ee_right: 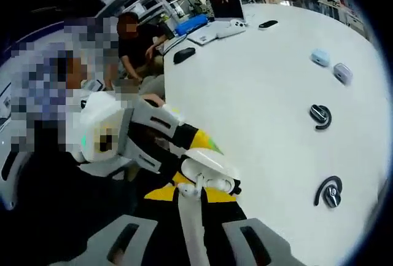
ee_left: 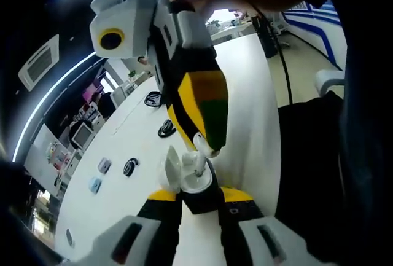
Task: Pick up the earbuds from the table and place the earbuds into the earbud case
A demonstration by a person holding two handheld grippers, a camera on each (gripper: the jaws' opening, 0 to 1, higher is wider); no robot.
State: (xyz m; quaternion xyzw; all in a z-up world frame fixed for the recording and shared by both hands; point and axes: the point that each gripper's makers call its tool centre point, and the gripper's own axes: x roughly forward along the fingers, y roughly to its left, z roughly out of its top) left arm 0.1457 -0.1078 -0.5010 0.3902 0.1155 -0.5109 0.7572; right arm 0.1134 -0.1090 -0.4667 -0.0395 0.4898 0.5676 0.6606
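Earbud case (ee_left: 187, 177) base hidden between the left tongs (ee_left: 199, 207).

The surface (ee_right: 270, 88) looks smooth, white and matt, laminate-like. The earbud case (ee_left: 187, 177) at 6 o'clock in the left gripper view is glossy white plastic, as is the earbud (ee_left: 199, 161) standing in it. Loose earbuds (ee_right: 327, 192) at 4 o'clock in the right gripper view are shiny black plastic. The right tool (ee_left: 199, 152) has a matt yellow-green-black plastic shell.
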